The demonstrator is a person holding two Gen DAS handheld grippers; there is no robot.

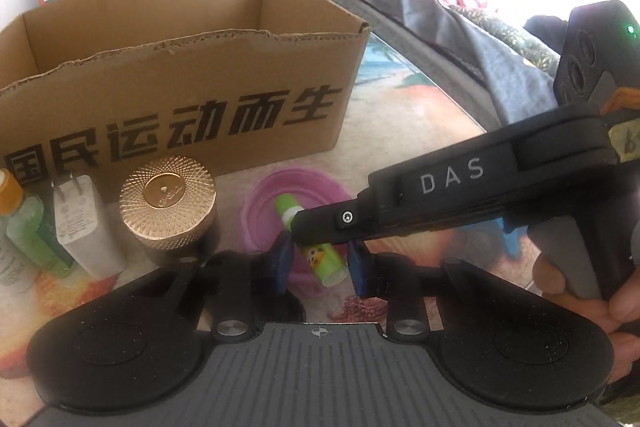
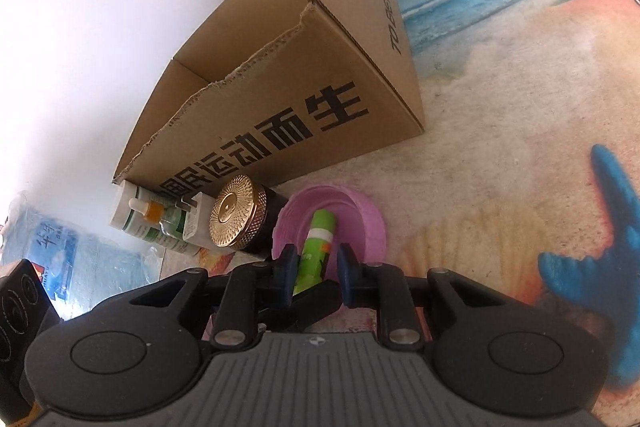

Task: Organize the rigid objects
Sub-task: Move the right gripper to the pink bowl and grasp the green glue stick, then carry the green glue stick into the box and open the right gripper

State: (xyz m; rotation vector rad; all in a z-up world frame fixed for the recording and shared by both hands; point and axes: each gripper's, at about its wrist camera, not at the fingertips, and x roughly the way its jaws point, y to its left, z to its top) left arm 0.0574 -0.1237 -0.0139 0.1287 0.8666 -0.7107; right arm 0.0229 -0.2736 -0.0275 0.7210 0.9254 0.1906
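Both grippers meet over a green tube [image 2: 316,247] lying in a pink bowl [image 2: 370,223] on a beach-print table [image 2: 500,155]. The right gripper [image 2: 314,277] has its jaws spread to either side of the tube, neither blue pad [image 2: 347,277] clearly touching it; seen from the left wrist, its black fingers reach in from the right, and their tips [image 1: 320,225] cross over the tube [image 1: 320,259]. The left gripper [image 1: 320,263] also stands open, its blue pads flanking the tube's near end with a gap on each side. Whether either pad has made contact cannot be told.

Just left of the jaws stands a gold-lidded jar [image 1: 168,203], then a white charger [image 1: 80,223] and green bottles [image 1: 28,227], crowded against the front wall of a cardboard box [image 1: 192,75]. The box sits beyond the jaws with its top open; the part of its interior that shows holds nothing.

The sorting appears to be at its start: no item is visibly in the box, and the tube, jar, charger and bottles all remain on the table. The tube looks to be the first pick, with a firm grip still to be made before any lift toward the box.
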